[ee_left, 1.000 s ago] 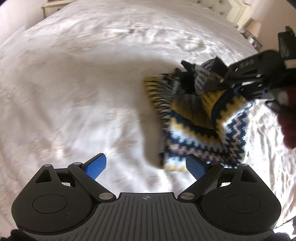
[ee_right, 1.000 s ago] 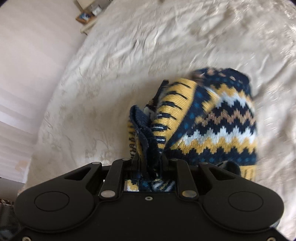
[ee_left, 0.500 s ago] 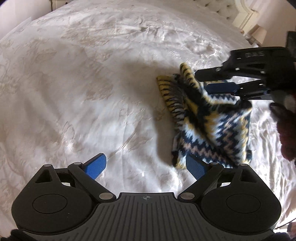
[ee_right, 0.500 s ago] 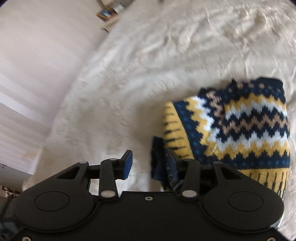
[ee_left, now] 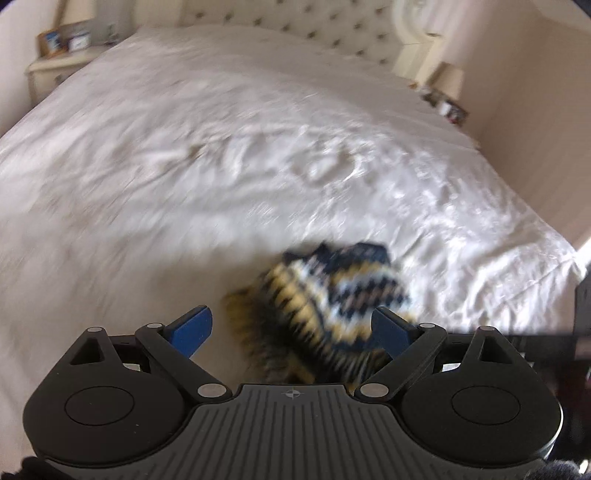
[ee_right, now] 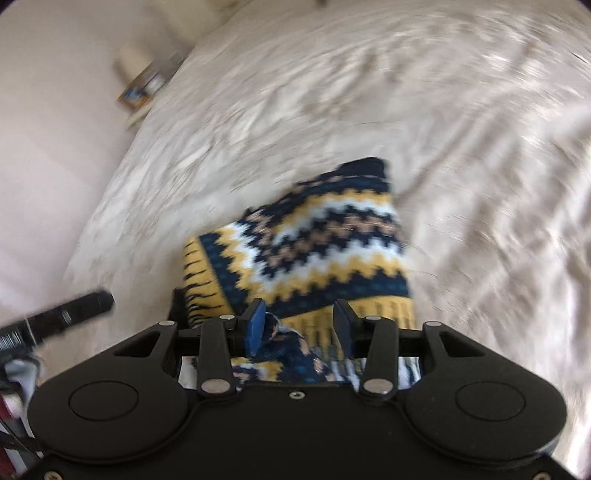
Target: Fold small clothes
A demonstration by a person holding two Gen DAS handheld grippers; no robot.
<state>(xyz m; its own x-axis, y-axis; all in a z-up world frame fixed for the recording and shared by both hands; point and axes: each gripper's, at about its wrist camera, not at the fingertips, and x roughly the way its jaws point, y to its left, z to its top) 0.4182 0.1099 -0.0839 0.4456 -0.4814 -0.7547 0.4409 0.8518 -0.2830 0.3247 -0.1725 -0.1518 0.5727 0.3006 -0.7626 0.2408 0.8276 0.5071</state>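
Left claw (ee_left: 291,328): blue pads spread wide apart, clamped on nothing. Knitted zigzag sweater (ee_left: 325,302) in navy, yellow and white lying bunched on the white bedspread (ee_left: 221,155), reaching in between the pads from 12 o'clock, nearer the pad at 3 o'clock; contact with that pad not discernible through the motion blur. Left pad (ee_left: 192,328) over bare bedspread at 9 o'clock of the sweater. Tufted headboard (ee_left: 332,29) along the top edge at 12 o'clock, nightstand (ee_left: 59,62) with framed pictures at 10 o'clock, a second bedside stand with small items at 2 o'clock. Dark bar of the other tool at the frame's 3 o'clock edge.

Right claw (ee_right: 299,328): pads parted, moderately apart, not clamped. Sweater (ee_right: 314,243) folded into a compact block, zigzag bands running across, yellow ribbed hem toward 6 o'clock. A loose fold of knit lying between the pads and passing under the tool body; left pad (ee_right: 255,325) just beside that fold, touching or not cannot be told. Bedspread (ee_right: 461,129) blurred all round. Black part of the left tool (ee_right: 70,314) at 9 o'clock, well apart from the sweater. Small framed picture (ee_right: 136,92) at 11 o'clock beside the bed.
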